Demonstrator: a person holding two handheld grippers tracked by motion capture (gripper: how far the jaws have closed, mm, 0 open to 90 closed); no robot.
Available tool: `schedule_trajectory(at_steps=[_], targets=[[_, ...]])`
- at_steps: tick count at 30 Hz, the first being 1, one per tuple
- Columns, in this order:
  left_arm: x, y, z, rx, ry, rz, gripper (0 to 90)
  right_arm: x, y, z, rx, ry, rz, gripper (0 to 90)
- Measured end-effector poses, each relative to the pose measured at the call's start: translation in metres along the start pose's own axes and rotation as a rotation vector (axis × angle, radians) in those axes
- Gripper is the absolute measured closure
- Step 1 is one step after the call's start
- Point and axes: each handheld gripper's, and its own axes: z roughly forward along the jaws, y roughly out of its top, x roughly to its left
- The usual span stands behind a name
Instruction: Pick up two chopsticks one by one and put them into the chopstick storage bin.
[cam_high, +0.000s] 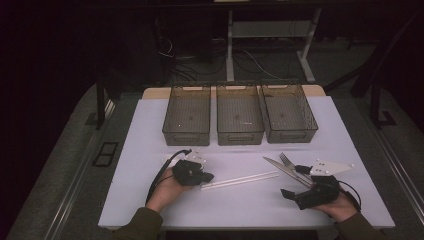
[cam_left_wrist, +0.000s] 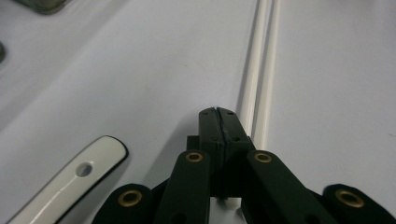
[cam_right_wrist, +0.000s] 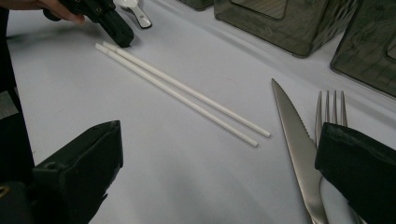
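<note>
Two white chopsticks (cam_high: 239, 180) lie side by side on the table (cam_high: 150, 130), their near ends just beside the left gripper (cam_high: 206, 177), whose jaws are pressed together. The right gripper (cam_high: 294, 189), jaws spread wide, sits at the knife (cam_right_wrist: 297, 144) and fork (cam_right_wrist: 329, 112).

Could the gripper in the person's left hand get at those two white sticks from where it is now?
Probably yes. The left gripper sits shut right beside the near ends of the white sticks, with bare table between and nothing lying across them. Its jaws would need to open first, though.
</note>
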Motion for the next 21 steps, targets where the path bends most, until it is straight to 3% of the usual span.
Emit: schedule_trajectory(at_steps=[1,2,7,9,10,13,14,17,21], targets=[[-0.003,-0.001,0.000,0.000,-0.007,-0.026,89.1,0.000,0.000,0.000,0.000,0.000,0.001,1.1],[-0.004,-0.001,0.000,0.002,-0.006,-0.005,89.1,0.000,0.000,0.000,0.001,0.000,0.002,1.1],[-0.005,-0.001,0.000,-0.001,-0.006,-0.005,88.8,0.000,0.000,0.000,0.000,0.000,0.002,1.1],[-0.005,0.000,-0.001,-0.004,0.008,0.001,83.7,0.000,0.000,0.000,0.001,0.001,0.001,1.1],[-0.006,0.000,-0.002,-0.024,0.008,-0.016,81.2,0.000,0.000,-0.001,0.001,0.001,0.001,1.1],[-0.007,0.004,-0.007,-0.068,0.007,-0.011,77.7,0.000,0.000,0.000,0.000,0.001,0.002,1.1],[-0.008,0.009,-0.008,-0.104,-0.004,-0.010,74.2,0.000,0.000,0.000,0.001,0.001,0.001,1.1],[-0.012,0.016,-0.004,-0.135,-0.017,0.003,68.7,0.000,0.000,0.001,0.004,0.001,-0.002,1.1],[-0.016,0.027,0.008,-0.139,-0.028,0.027,64.8,0.000,0.000,0.001,0.006,0.002,-0.001,1.1]])
